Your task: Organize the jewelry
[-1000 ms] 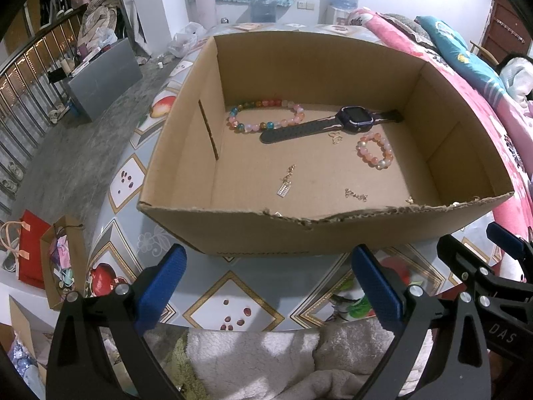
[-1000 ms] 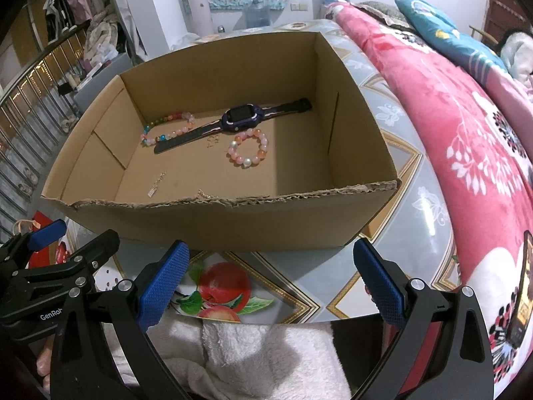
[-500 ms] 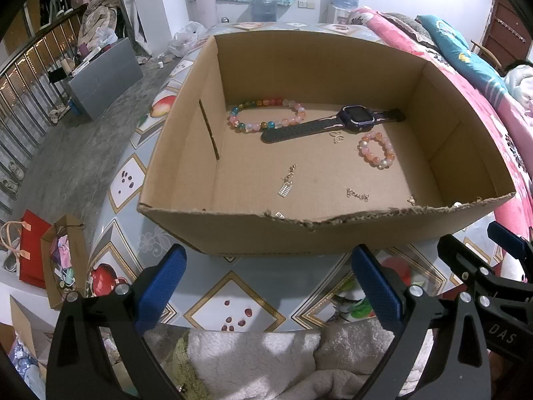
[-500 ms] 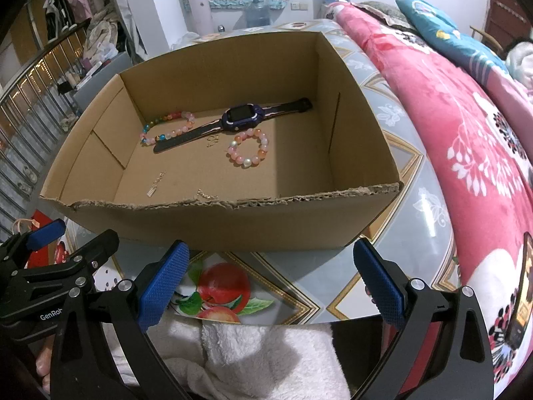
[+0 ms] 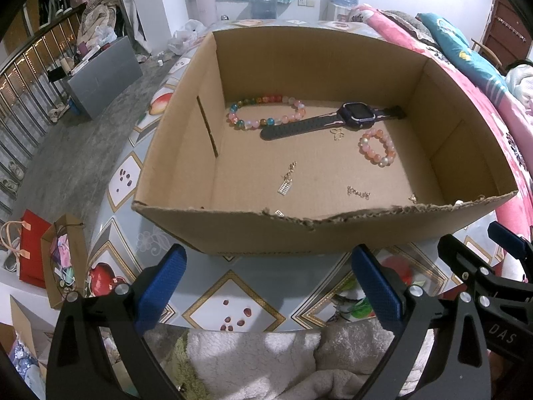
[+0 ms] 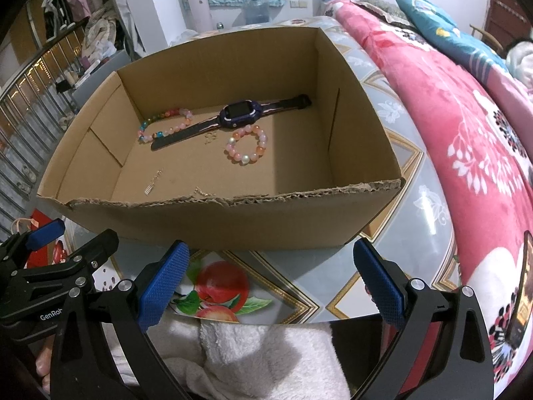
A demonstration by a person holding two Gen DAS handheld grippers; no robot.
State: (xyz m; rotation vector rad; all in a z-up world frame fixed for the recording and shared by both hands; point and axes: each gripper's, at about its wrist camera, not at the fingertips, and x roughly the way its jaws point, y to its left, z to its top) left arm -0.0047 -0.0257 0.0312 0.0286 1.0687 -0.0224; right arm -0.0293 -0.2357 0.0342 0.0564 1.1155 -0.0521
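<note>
Left wrist view: the left claw (image 5: pixel 268 286) hangs released, blue pads wide apart, gripping nothing, low over the patterned worktop (image 5: pixel 233 286) just short of the box (image 5: pixel 233 233). Inside the box, at 12 o'clock from the claw, lies the watch (image 5: pixel 333 120), strap flat along the floor. At 11 o'clock a long bracelet (image 5: pixel 266 113) of mixed beads touches the strap's left end. At 1 o'clock a small bracelet (image 5: pixel 377 147) of pink beads sits apart from the watch, a tiny gold charm (image 5: pixel 337 135) between them. Nearer the torn front wall, a pendant (image 5: pixel 287 183) and a short chain (image 5: pixel 359 193). The right claw (image 5: pixel 493 260) pokes in at 3 o'clock.

Right wrist view: the right claw (image 6: pixel 269 286) is released too, pads spread, empty, over the fruit print of the worktop (image 6: pixel 383 266). The box (image 6: pixel 233 223) fills the middle. Watch (image 6: pixel 240 113) at 12 o'clock, long bracelet (image 6: pixel 163 126) at 11, small bracelet (image 6: pixel 246 148) just below the watch face, pendant (image 6: pixel 153 181) at 10. The left claw (image 6: pixel 50 243) shows at 9 o'clock. A pink blanket (image 6: pixel 449 126) runs down the right.
</note>
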